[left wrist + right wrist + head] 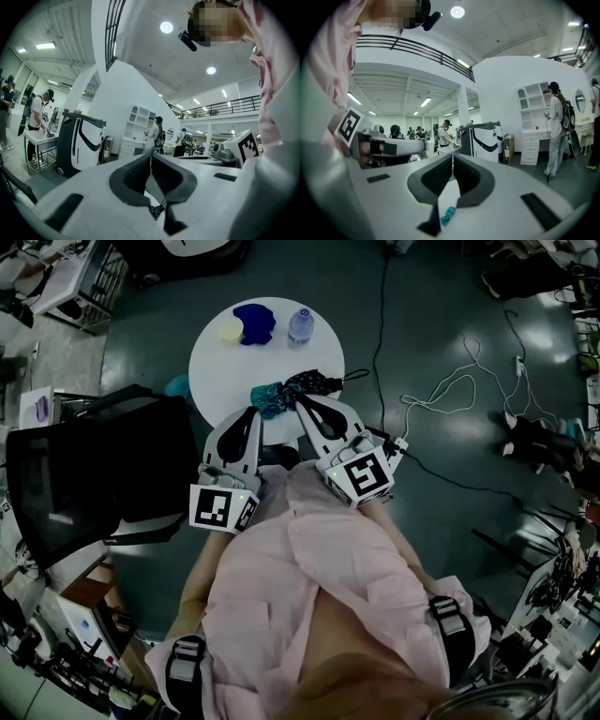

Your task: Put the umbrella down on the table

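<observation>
1. Round white bench [217, 371] stands on a grey floor [431, 324], with a cable [450, 381] to the right and a black chair [84, 474] to the left.
2. Folded umbrella [291, 390] lies at the bench's near edge, with a bottle [300, 326] and a blue cloth [255, 322] behind it.
3. Left gripper [253, 412] and right gripper [302, 400] both have closed jaws, tips by the umbrella.

Your colours: umbrella [291, 392] teal and black, table [220, 371] white, cloth [254, 322] dark blue, round object [231, 330] pale yellow, shirt [309, 577] pink.

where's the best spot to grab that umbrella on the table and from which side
Probably the dark bundled middle of the umbrella, coming from the table's near edge with the jaws closing across its length. It lies crumpled along that edge, with teal folds at its left end and a thin loop trailing off right. Both look likelier to slip.
</observation>
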Tool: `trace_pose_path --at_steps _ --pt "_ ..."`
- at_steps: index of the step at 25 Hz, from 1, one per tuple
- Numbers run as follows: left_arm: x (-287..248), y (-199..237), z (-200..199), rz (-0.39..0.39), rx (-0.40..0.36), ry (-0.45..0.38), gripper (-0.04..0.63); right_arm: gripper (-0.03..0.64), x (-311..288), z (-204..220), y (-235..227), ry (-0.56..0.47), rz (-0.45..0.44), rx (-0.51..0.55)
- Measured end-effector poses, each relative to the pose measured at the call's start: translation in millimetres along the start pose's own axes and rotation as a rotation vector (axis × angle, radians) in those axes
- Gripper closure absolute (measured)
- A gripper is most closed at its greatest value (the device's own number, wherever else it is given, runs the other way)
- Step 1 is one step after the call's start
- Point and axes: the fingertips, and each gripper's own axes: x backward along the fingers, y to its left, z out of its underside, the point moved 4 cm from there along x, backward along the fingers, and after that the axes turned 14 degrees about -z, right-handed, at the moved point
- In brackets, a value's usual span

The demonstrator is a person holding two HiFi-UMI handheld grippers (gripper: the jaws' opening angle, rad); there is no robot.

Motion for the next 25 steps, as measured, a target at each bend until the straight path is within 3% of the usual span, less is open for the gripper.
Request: trace_pose_path --at_steps 25 --pt "-12 -9 -10 -0.012 0.029 -0.014 0.572 0.583 0 3 -12 0.003 -0.016 -0.009"
